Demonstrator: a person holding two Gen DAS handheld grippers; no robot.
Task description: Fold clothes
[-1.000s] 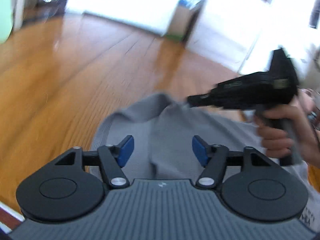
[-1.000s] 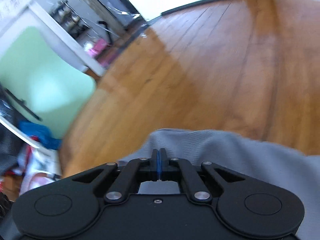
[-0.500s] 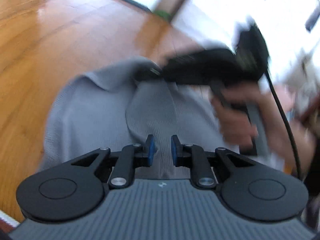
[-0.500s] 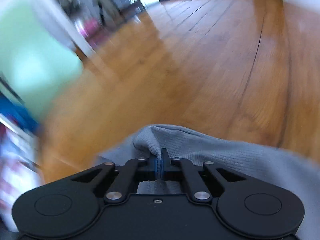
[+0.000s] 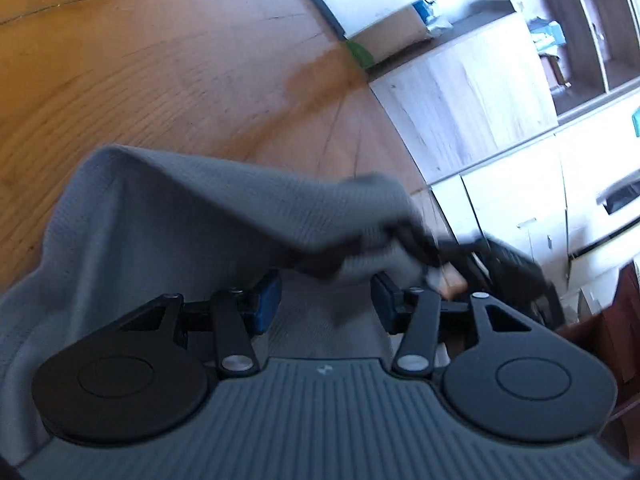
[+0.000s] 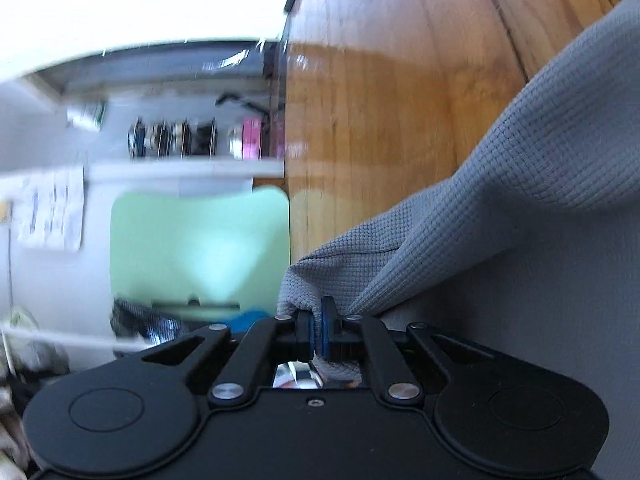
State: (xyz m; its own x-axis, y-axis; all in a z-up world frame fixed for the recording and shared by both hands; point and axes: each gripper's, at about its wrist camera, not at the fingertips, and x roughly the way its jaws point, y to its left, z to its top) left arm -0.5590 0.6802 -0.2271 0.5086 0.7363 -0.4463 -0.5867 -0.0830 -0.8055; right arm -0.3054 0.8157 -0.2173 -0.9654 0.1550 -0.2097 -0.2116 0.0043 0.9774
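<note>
A grey waffle-knit garment hangs lifted above the wooden floor, and one fold of it stretches across the left wrist view. My left gripper is open, its blue pads wide apart, with grey cloth lying just beyond and below them. My right gripper is shut on a bunched corner of the garment, which runs taut up to the right. In the left wrist view the right gripper is a dark blur at the cloth's right end, with part of a hand beside it.
Wooden floor lies under everything. White and wood-grain cabinets stand to the right, with a cardboard box against the wall. The right wrist view shows a pale green panel and a cluttered shelf.
My left gripper closed almost fully half a second ago and has opened wide again. My right gripper, still shut on the cloth, has lifted it and swung round, pulling the fold taut.
</note>
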